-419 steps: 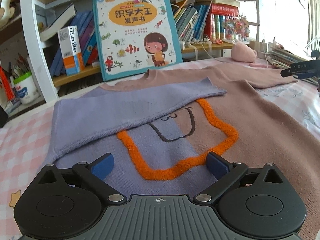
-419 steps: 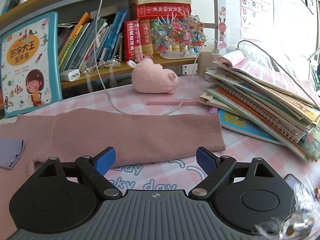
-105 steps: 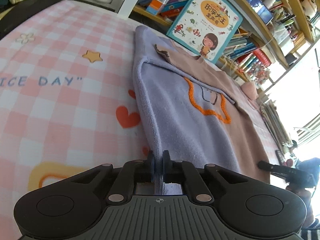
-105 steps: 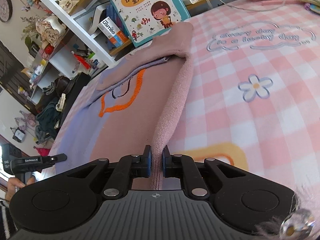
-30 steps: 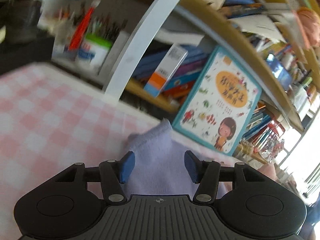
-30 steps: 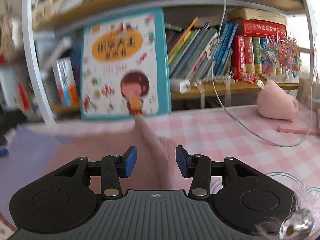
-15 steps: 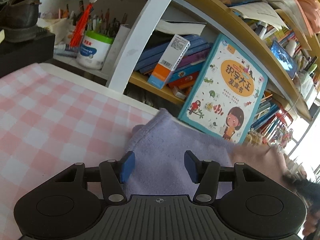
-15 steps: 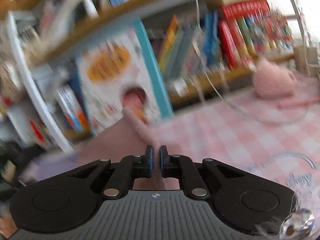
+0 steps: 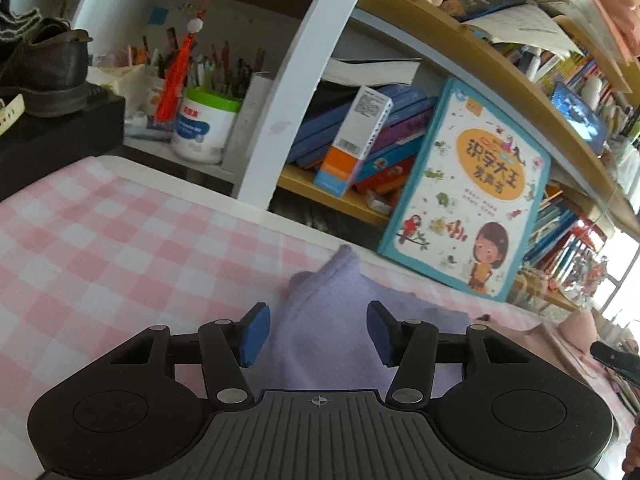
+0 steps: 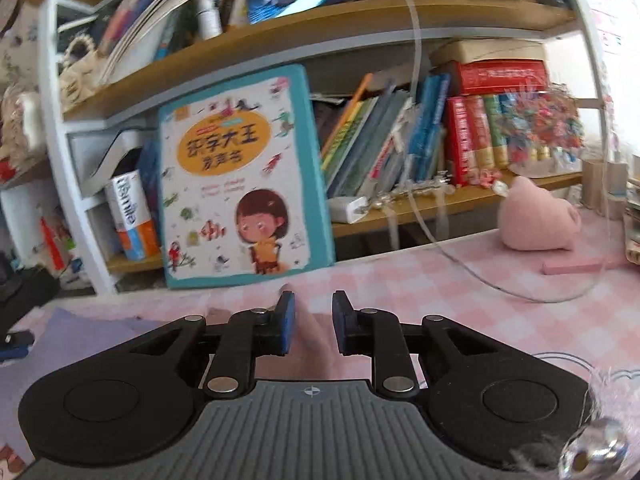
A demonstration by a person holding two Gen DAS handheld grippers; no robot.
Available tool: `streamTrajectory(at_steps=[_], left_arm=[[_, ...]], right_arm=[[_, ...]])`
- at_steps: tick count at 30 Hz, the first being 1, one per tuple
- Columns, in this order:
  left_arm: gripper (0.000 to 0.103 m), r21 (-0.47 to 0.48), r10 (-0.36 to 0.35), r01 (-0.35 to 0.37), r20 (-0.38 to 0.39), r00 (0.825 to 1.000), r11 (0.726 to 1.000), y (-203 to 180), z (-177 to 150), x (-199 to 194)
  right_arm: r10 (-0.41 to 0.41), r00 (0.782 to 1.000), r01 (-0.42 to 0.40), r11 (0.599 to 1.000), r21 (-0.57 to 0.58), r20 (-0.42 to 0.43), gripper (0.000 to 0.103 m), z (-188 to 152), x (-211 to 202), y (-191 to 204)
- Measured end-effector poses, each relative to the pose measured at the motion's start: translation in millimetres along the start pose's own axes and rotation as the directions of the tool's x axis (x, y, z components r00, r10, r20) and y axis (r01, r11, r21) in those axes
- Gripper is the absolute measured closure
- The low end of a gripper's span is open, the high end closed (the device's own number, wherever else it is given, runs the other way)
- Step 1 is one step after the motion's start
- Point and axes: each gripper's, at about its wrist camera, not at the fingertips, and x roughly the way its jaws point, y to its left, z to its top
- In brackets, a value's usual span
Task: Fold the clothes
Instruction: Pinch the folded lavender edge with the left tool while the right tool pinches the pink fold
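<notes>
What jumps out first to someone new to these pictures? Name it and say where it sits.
The big teal-edged children's book with a cartoon girl leans upright against the bookshelf, just beyond the table's far edge. Below it, the pink checked tablecloth carries a sweater whose lilac side lies between the open left gripper, and whose pink side lies under the right gripper. A pink plush toy sits far right by the shelf.
</notes>
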Motion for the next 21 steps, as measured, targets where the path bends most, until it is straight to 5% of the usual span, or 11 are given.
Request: streamTrajectory(at_steps=[3,8,12,17,21], left_arm=[[0.054,-0.004,0.008,-0.008,-0.019,1.000,1.000,2,0,2],[0.072,0.020,0.032,-0.031,-0.039,0.999,0.999,1,-3,4],[0.095,0.009,0.010,-0.010,-0.020,1.000,1.000,2,-2,-2],[0.096,-0.027,-0.069,0.074,0.132,0.989,0.997,-4,3,-27],[0.096,-0.034,0.033,-0.033,-0.003,0.999,0.999,3,-1,-5]], right_arm=[[-0.033,0.996,0.031,0.999,-0.036,-0.079,0.085,-4,13,5],[-0.056,0.986,0.057,0.998,0.000,-0.157,0.088,-12,22,-2],[-0.045,0.985,0.052,0.998,0.036,-0.168,0.088,-14,21,-7],[-0.043,0.984,0.052,0.998,0.048,-0.175,0.087,-14,23,-9],[-0.040,0.983,0.051,0.997,0.060,-0.177,0.087,-14,23,-11]])
